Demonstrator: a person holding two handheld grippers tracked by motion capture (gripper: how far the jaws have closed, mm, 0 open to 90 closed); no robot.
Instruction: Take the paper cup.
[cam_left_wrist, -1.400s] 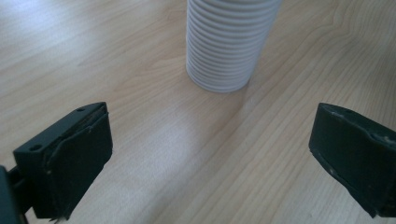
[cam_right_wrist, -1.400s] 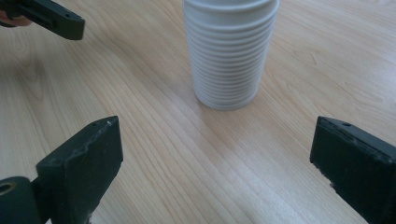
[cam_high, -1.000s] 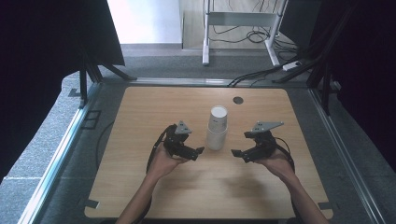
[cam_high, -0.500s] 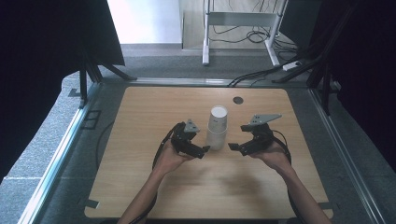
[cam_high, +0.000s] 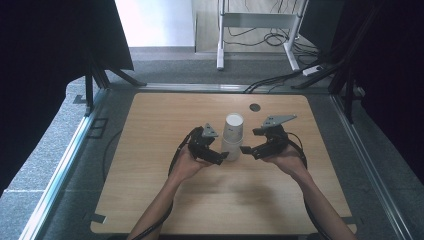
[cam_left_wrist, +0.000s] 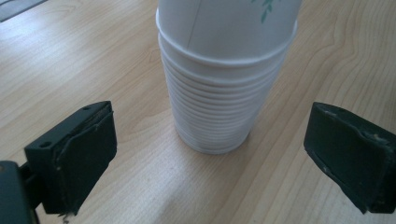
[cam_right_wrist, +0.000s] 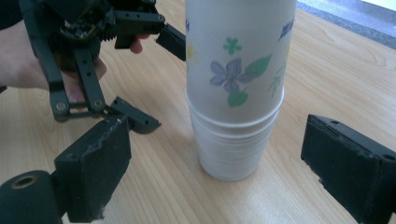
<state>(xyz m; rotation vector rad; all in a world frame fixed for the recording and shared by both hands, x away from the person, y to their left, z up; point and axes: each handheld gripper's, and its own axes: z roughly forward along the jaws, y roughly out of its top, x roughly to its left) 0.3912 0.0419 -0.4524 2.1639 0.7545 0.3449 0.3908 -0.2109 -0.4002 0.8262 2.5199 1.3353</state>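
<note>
While both forearms reach up from the bottom of the high view, the left tool and right tool flank a stack of paper cups standing inverted at the centre of the table. Each tool's jaws gape wide, empty, either side of the stack's base.

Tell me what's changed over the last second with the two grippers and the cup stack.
Both grippers moved inward toward the cup stack: the left gripper from the left, the right gripper from the right. Each now stands close beside the stack's lower part with jaws open. Neither has taken hold of it. The stack stayed upright in the same spot on the table, and the small dark disc behind it did not move.
</note>
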